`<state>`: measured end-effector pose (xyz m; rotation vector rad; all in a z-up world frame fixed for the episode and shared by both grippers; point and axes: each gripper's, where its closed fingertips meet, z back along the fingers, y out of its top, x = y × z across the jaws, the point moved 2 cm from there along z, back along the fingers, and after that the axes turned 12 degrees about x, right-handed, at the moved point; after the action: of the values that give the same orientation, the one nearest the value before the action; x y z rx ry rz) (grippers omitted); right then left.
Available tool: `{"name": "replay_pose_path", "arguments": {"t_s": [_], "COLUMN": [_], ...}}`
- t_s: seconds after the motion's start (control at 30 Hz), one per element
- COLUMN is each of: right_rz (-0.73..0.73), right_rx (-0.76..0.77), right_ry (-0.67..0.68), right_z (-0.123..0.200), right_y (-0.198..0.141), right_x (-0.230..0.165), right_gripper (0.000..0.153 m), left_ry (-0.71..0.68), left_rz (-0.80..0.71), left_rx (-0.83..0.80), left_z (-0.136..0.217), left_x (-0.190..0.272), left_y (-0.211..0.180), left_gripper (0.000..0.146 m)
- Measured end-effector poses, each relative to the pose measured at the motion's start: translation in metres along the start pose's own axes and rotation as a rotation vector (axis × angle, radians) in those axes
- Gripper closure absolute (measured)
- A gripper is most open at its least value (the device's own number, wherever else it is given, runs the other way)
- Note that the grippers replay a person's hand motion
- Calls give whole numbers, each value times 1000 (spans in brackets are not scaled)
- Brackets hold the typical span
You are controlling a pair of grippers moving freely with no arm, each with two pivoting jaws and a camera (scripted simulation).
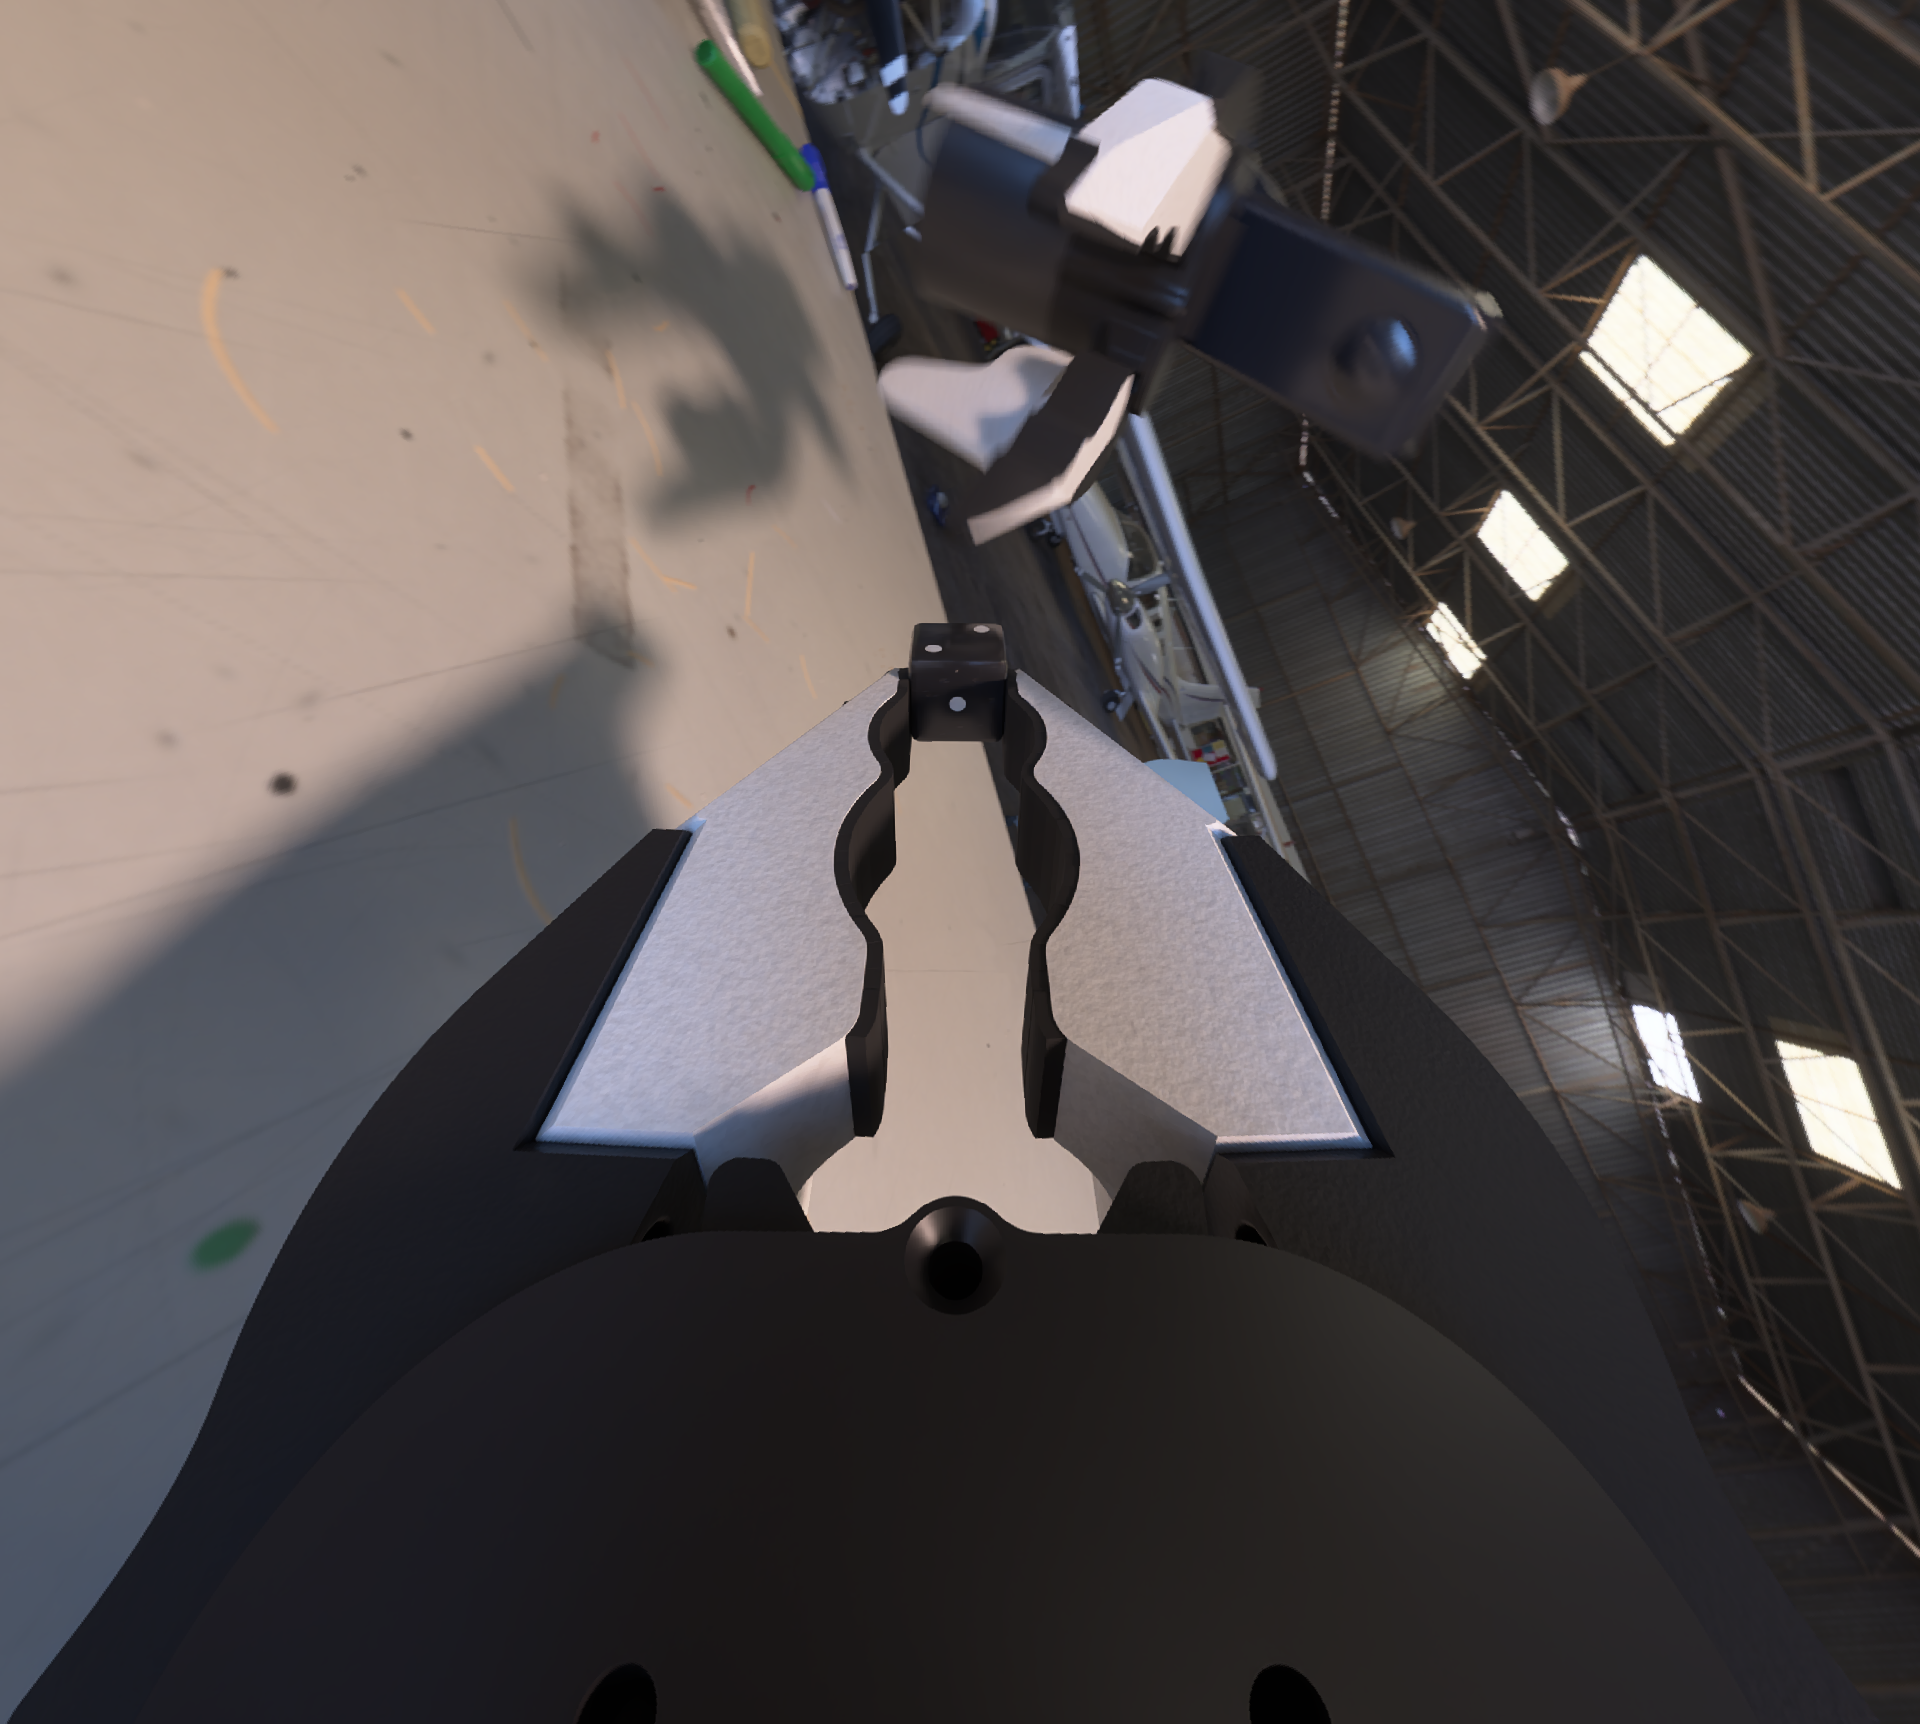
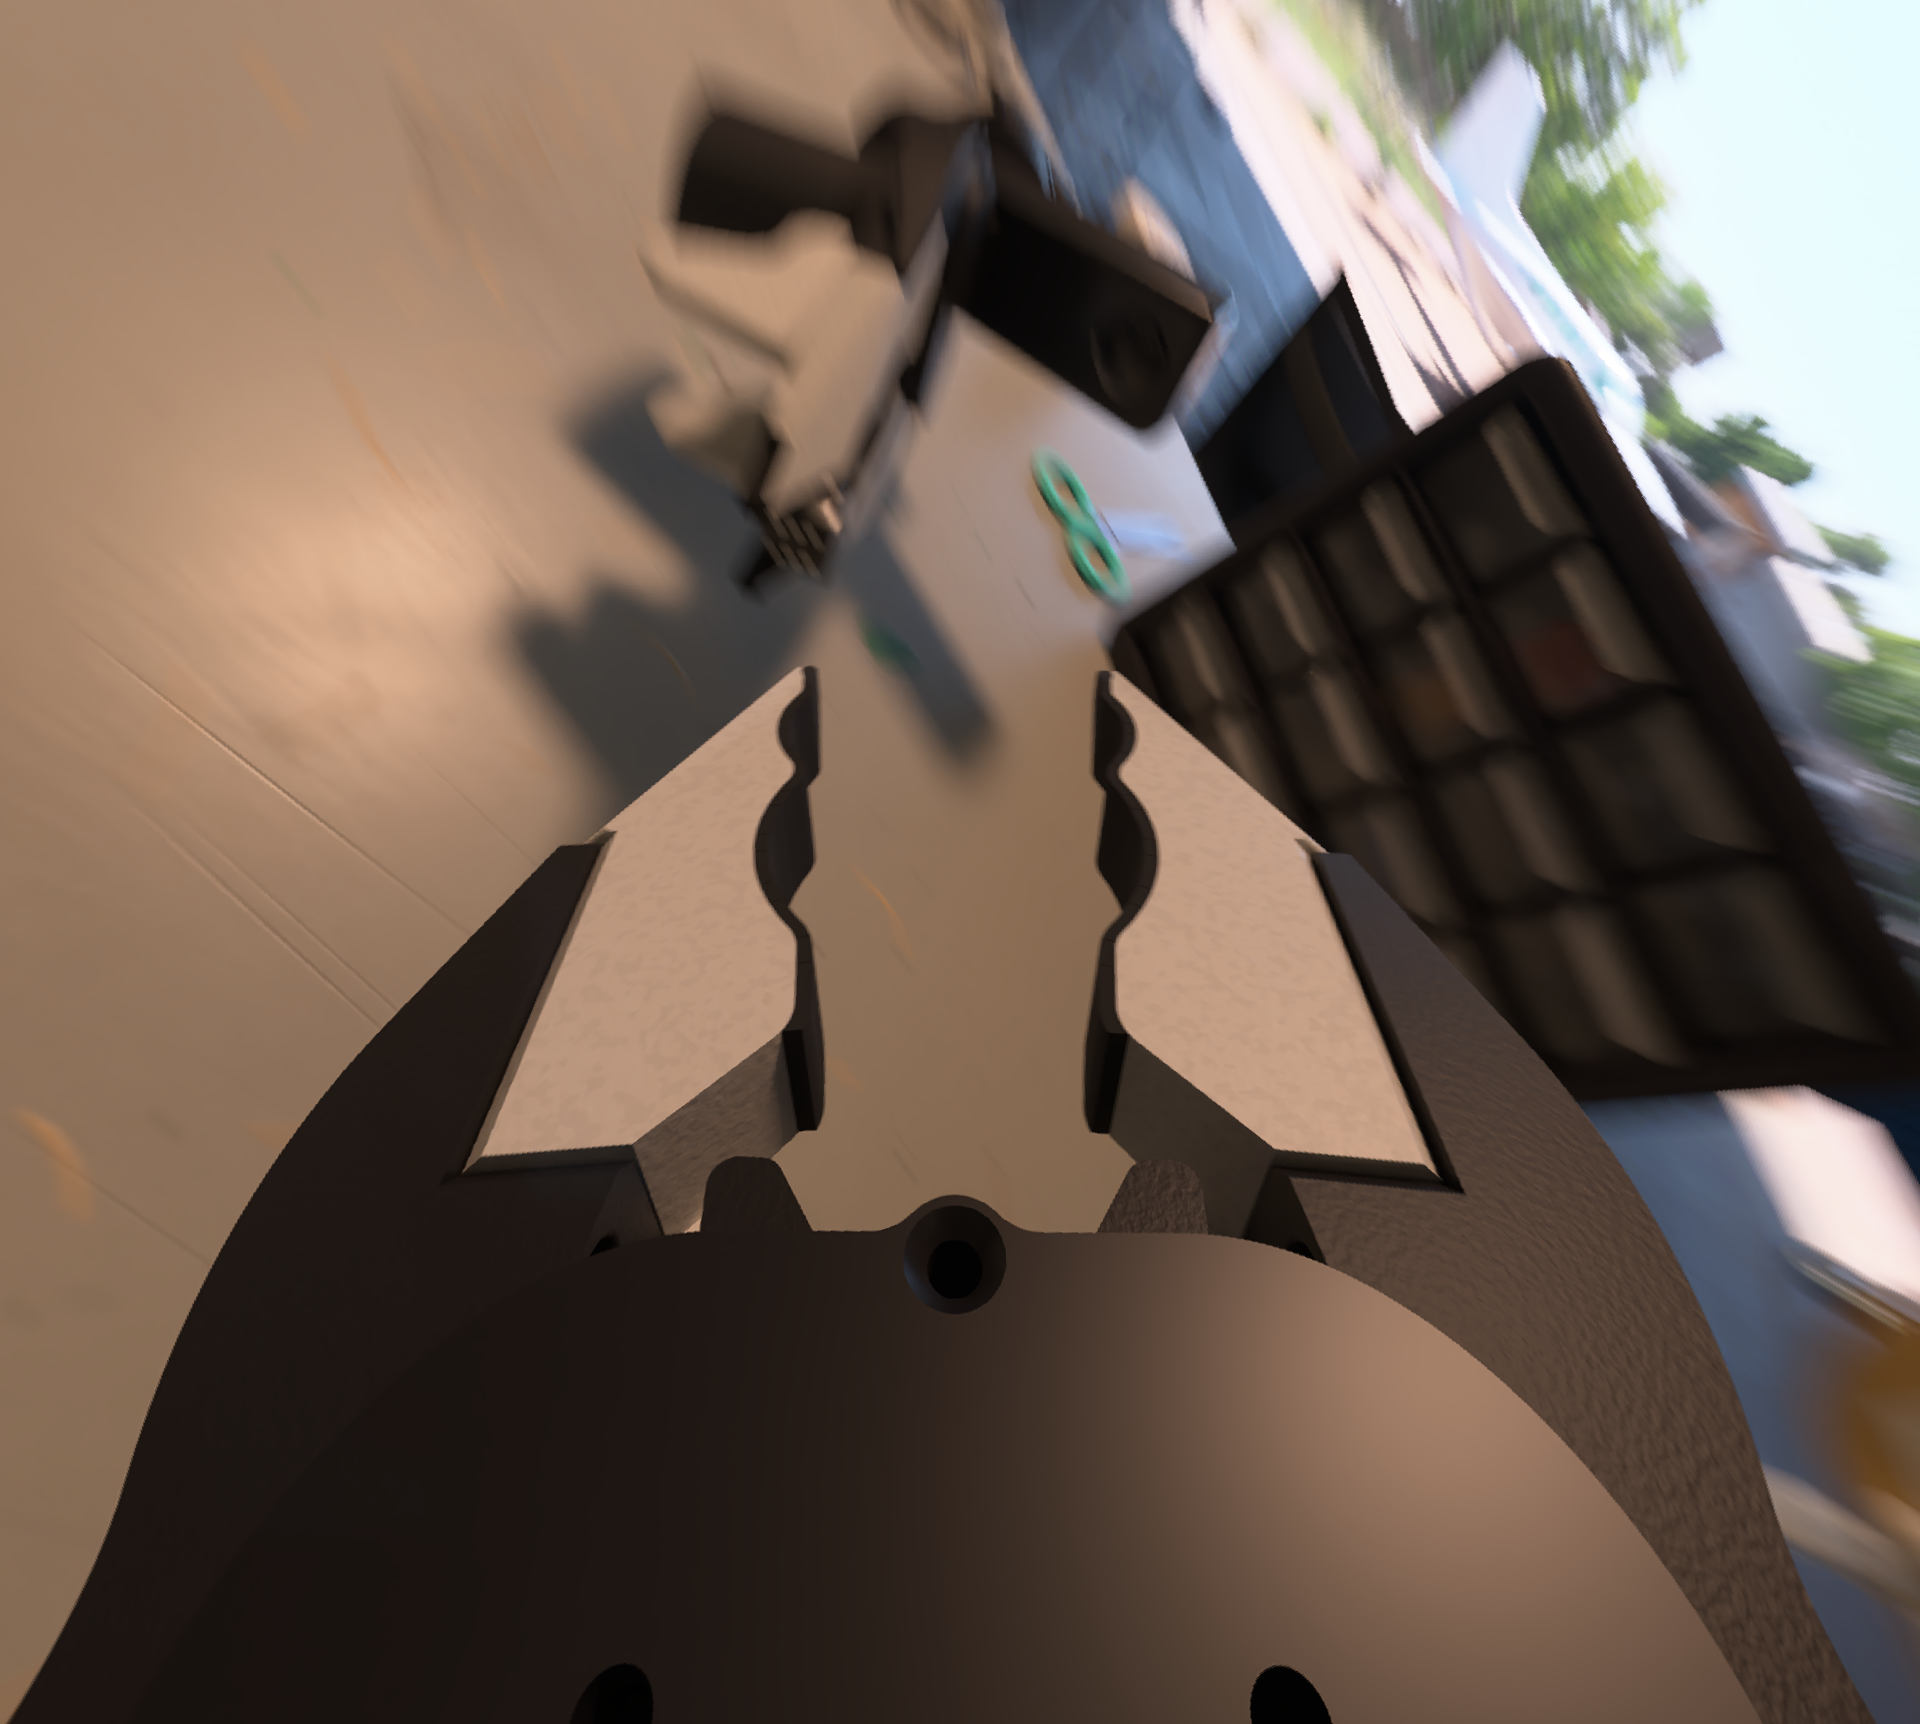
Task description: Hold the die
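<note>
A small black die [image 1: 957, 682] with white pips sits between my left gripper's fingertips. My left gripper [image 1: 957, 698] is shut on the die and holds it above the tan table [image 1: 312, 427]. My right gripper [image 2: 956, 698] is open and empty; its view is blurred by motion. The right gripper also shows in the left wrist view [image 1: 1049, 344], farther off and above the table's edge, its white fingers spread. The left gripper shows blurred in the right wrist view [image 2: 831, 324]; the die is not discernible there.
A green marker [image 1: 753, 114], a blue-tipped pen [image 1: 831, 230] and tools lie along the table's far edge. In the right wrist view a dark compartment tray [image 2: 1507, 739] stands at the right and green-handled scissors [image 2: 1081, 531] lie on the table.
</note>
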<state>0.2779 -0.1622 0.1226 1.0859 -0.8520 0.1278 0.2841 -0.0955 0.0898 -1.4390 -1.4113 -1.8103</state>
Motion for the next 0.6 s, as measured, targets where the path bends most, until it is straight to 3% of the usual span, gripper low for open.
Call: {"name": "replay_pose_path", "arguments": {"t_s": [0.07, 0.1, 0.17, 0.23, 0.37, 0.6], "right_rz": [173, 154, -112, -349, -278, -357], "right_rx": [-312, -458, -730, -769, -834, -795], "right_ry": [-129, -254, -494, -605, -795, -827], "right_z": [14, 26, 53, 68, 102, 111], "right_y": [-18, -32, -69, -95, -127, -140], "right_x": [20, 35, 50, 54, 75, 83], "right_gripper": [117, 118, 118, 111, 107, 105], "left_ry": [36, 45, 53, 62, 69, 67], "left_rz": [5, 10, 8, -14, -87, -102], "left_rx": [8, 20, 46, 64, 103, 107], "left_z": [3, 5, 9, 10, 10, 10], "left_x": [-5, -7, -7, -6, 0, 4], "left_y": [1, 3, 6, 9, 15, 15], "left_gripper": [130, 130, 130, 130, 130, 130]}}
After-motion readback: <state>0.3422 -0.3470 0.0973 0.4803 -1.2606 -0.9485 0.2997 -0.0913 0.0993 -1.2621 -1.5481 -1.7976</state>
